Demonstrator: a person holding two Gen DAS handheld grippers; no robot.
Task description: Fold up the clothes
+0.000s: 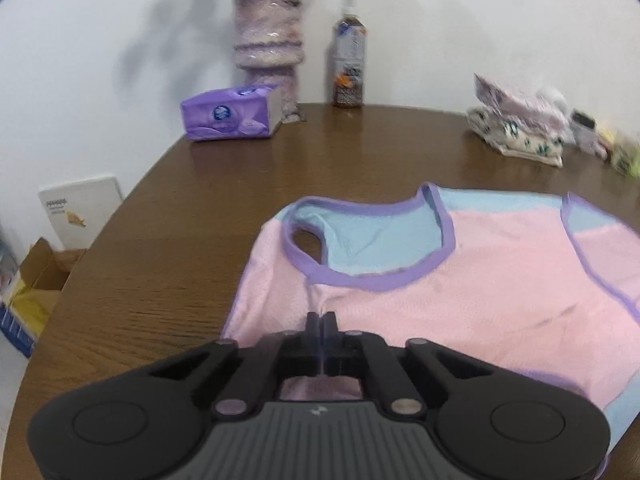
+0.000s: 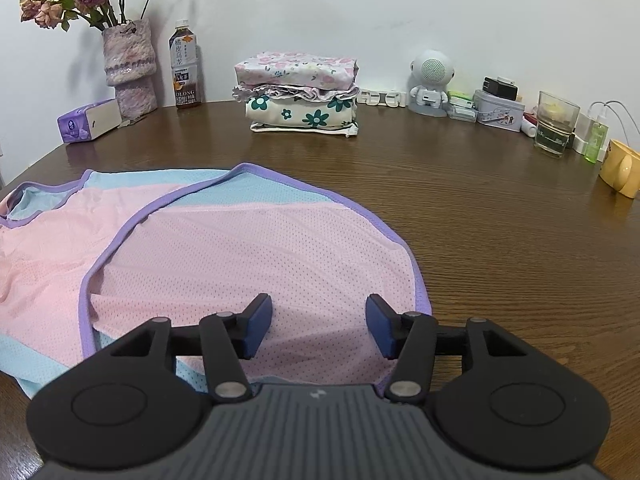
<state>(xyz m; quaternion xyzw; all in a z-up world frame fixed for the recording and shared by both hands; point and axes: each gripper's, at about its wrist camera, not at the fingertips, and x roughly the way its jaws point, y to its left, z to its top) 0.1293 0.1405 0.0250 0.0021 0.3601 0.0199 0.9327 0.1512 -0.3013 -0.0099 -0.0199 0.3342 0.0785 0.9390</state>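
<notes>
From my left wrist camera, my left gripper (image 1: 321, 320) has its jaws pressed together on a pinch of pink mesh, a small ridge of cloth rising out of them toward 12 o'clock. The sleeveless top (image 1: 460, 280), pink and light blue with purple binding, spreads from my fingertips out to 2 o'clock across the brown wooden table (image 1: 180, 248); its neck opening sits just past my jaws at 1 o'clock. Well beyond, at 11 o'clock, a purple tissue pack (image 1: 230, 114) lies beside a fuzzy vase (image 1: 268, 48), with a tea bottle (image 1: 349, 64) at 12 and a stack of folded clothes (image 1: 520, 124) at 2

From my right wrist camera, my right gripper (image 2: 319, 326) stands wide open, its blue pads (image 2: 260, 326) apart and gripping nothing; pink mesh lies between and beneath them. The top (image 2: 240, 248) runs from my jaws out to 10 o'clock, one purple-edged flap lying over the rest. The folded stack (image 2: 298, 92) sits far off at 12 o'clock, a robot-shaped speaker (image 2: 432, 80) at 1, a glass (image 2: 557, 124) at 2
</notes>
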